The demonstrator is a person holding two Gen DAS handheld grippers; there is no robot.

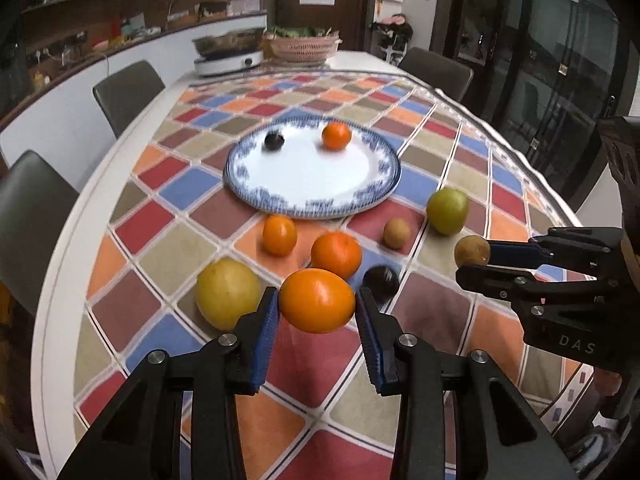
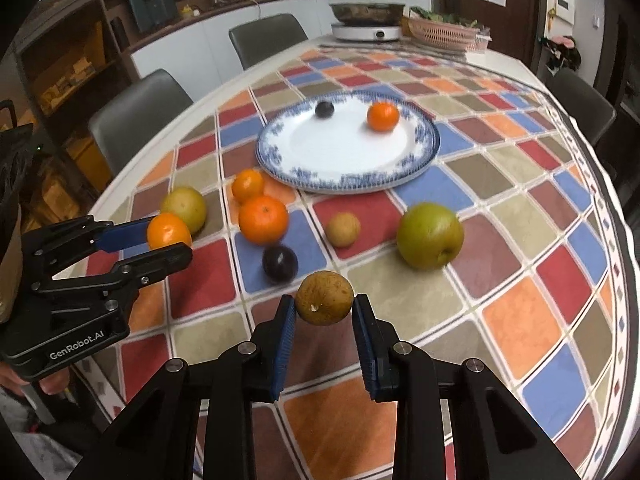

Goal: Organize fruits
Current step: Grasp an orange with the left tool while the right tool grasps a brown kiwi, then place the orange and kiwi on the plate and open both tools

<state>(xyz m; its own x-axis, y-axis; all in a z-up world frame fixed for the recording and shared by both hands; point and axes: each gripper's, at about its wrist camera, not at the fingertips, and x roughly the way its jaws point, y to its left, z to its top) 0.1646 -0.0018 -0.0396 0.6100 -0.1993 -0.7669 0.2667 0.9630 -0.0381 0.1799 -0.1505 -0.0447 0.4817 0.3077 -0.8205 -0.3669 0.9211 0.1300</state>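
Orange fruit [image 1: 317, 301] sits clamped between the blue pads of the left tool [image 1: 317, 312], lifted clear of the checked cloth [image 1: 432, 312] on the surface. The right tool [image 2: 324, 312] has its pads pressed on a small brown fruit [image 2: 325, 298], also held above the cloth.

Further back on the cloth lies a blue-rimmed plate [image 1: 312, 205], and on it rest a dark plum [image 1: 274, 140] and a small orange [image 1: 336, 135], well apart from each other.

Between the plate and the tools, loose fruit lies on the cloth: a yellow fruit [image 1: 228, 294], two oranges [image 1: 279, 235] [image 1: 336, 255] just beside each other, a second dark plum [image 1: 381, 282], a small tan fruit [image 1: 396, 233] and a green pear [image 1: 447, 211].

Grey chairs [image 1: 128, 94] stand along the surface's far sides.
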